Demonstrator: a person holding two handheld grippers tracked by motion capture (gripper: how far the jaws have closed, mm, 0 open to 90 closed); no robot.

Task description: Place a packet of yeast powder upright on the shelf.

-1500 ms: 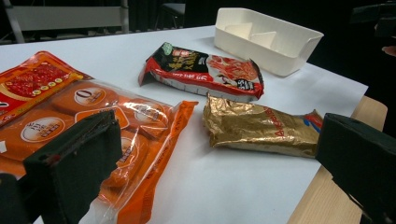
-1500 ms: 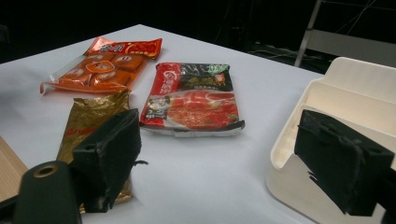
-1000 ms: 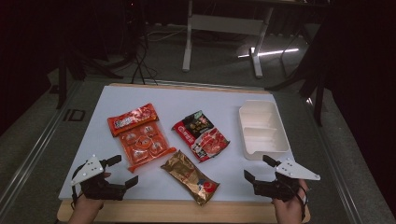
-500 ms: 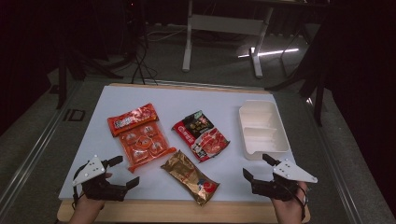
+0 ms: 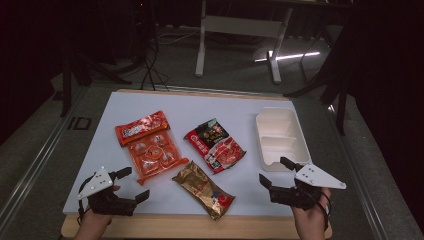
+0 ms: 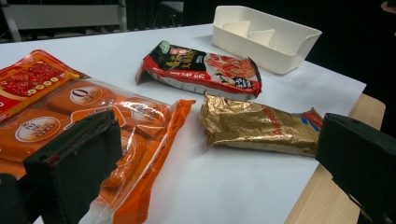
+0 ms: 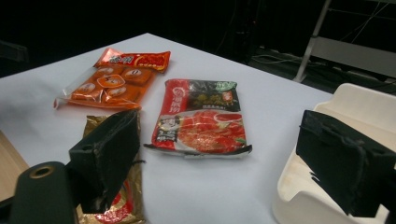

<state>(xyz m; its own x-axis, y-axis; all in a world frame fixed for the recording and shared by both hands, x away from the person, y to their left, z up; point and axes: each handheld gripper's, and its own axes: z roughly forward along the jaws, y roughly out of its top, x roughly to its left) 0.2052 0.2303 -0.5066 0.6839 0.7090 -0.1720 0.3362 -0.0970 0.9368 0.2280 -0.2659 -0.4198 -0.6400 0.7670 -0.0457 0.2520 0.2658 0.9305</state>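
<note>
Three snack packets lie on the white table top [image 5: 225, 107]. An orange pack of small cakes [image 5: 149, 145] is at the left, a red and black packet [image 5: 216, 146] in the middle, and a gold packet [image 5: 202, 189] near the front edge. A white divided tray [image 5: 279, 136] stands at the right. My left gripper [image 5: 134, 184] is open at the front left, beside the orange pack [image 6: 93, 112], holding nothing. My right gripper [image 5: 274, 170] is open at the front right, by the tray's near corner [image 7: 327, 186], and also holds nothing.
The wooden front edge of the table [image 5: 200, 227] runs just under both hands. Beyond the table are a dark floor, cables and a white desk frame [image 5: 240, 30]. Bare table top lies between the gold packet [image 7: 116, 196] and the tray.
Both grippers have shifted only slightly near the front edge and stay open. The packets and the tray have not moved.
</note>
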